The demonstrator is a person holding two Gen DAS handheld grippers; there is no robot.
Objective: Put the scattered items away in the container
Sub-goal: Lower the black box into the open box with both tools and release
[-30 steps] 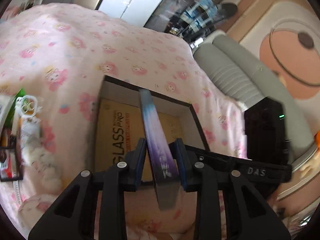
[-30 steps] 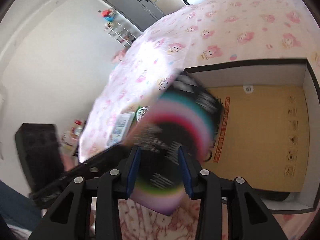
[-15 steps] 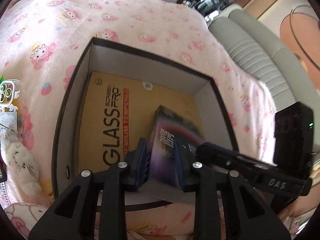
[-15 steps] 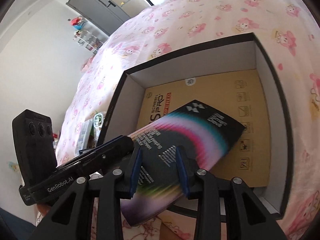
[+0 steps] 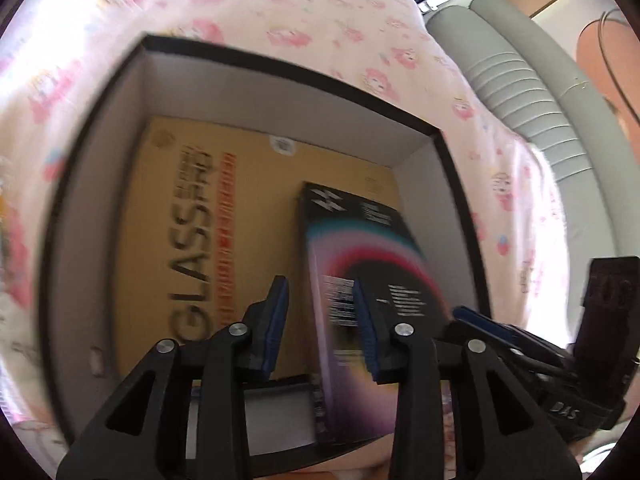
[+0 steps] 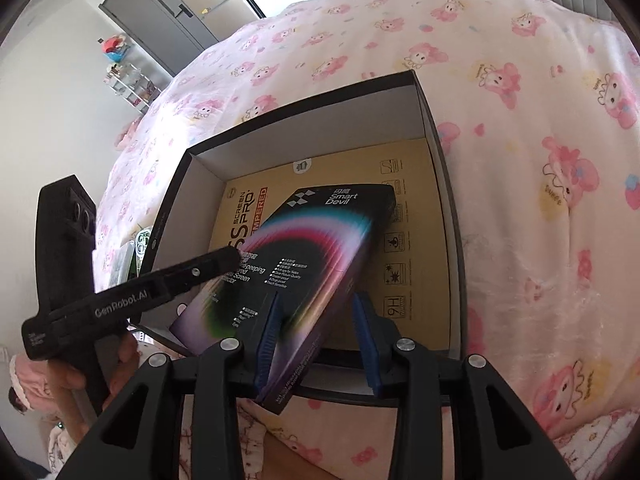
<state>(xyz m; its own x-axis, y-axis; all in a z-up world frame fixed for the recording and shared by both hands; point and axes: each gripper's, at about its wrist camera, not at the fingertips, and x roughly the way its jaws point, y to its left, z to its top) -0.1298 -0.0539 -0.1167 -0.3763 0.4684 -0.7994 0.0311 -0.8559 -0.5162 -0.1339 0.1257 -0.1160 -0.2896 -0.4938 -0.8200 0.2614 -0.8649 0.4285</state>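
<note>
A flat black package with a rainbow arc (image 5: 360,240) (image 6: 320,240) slants into the black-rimmed box (image 5: 280,100) (image 6: 320,132), its far end low inside and its near end over the front rim. It is blurred. My left gripper (image 5: 318,282) has its jaws opening; the package runs under the right finger and the left pad stands clear of it. My right gripper (image 6: 316,296) is opening too, with the package leaning on its left pad and a gap at the right pad. A tan "GLASS" package (image 5: 180,220) (image 6: 412,240) lies flat on the box floor.
The box sits on a pink cartoon-print bedspread (image 6: 520,120). Small loose items (image 6: 140,244) lie just left of the box. A grey ribbed cushion (image 5: 520,80) runs along the bed's right side. A person's hand (image 6: 72,384) holds the left gripper's handle.
Both grippers came down over the box with the package pinched between their pads. Their jaws have since spread, and the package has tipped from edge-on to slanting into the box.
</note>
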